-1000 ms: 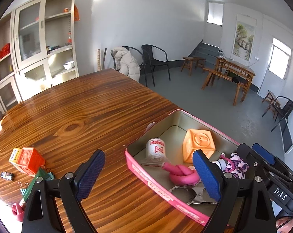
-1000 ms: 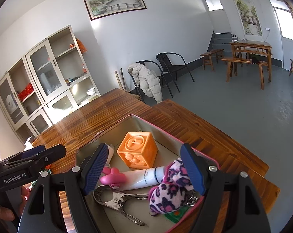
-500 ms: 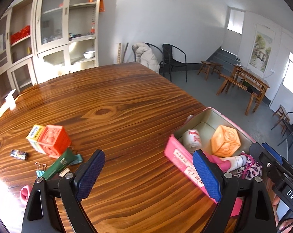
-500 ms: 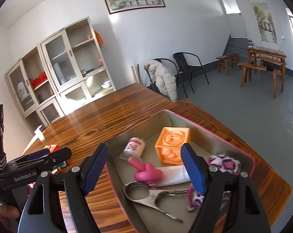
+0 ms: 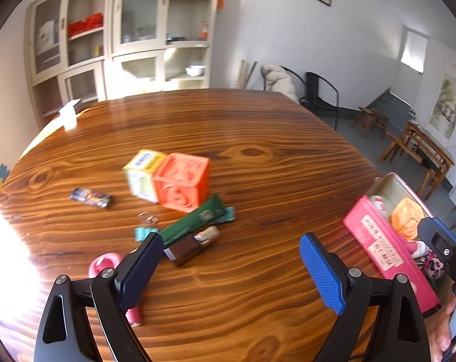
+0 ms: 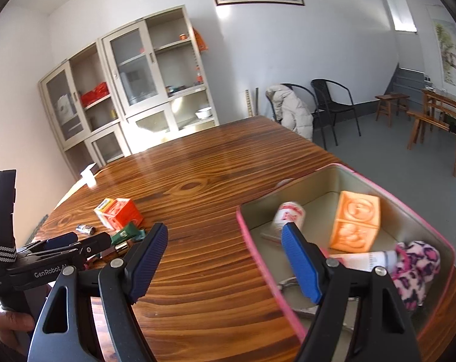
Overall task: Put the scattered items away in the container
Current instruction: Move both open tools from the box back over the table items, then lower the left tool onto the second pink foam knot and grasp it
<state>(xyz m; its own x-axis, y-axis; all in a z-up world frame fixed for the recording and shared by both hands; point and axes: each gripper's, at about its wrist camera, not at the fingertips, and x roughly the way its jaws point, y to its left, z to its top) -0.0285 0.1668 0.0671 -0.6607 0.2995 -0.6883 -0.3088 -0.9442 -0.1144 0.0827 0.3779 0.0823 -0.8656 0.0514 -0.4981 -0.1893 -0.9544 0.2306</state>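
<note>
My left gripper (image 5: 231,256) is open and empty over bare wood, just short of the scattered items. These are an orange cube (image 5: 182,185), a yellow-green box (image 5: 142,172), a green packet (image 5: 194,220), a brown piece (image 5: 187,249), teal clips (image 5: 145,230), a small wrapper (image 5: 90,197) and a pink item (image 5: 102,267). My right gripper (image 6: 225,241) is also open and empty, its right finger over the near left corner of the pink tin (image 6: 348,178). In the tin lie another orange cube (image 6: 356,221), a white roll (image 6: 288,214), a tube (image 6: 367,259), a leopard cloth (image 6: 415,268) and metal scissors (image 6: 291,283).
The wooden table (image 6: 216,163) runs far back to a white card (image 6: 89,175) near its far left edge. The tin (image 5: 385,250) sits at the table's right side. Cabinets, chairs and a bench stand beyond the table. A hand holds the left gripper (image 6: 83,242).
The left view swung from the tin to the scattered items, which now lie just ahead of its fingers. The right gripper drew left, so the tin now sits to its right with the cloth inside.
</note>
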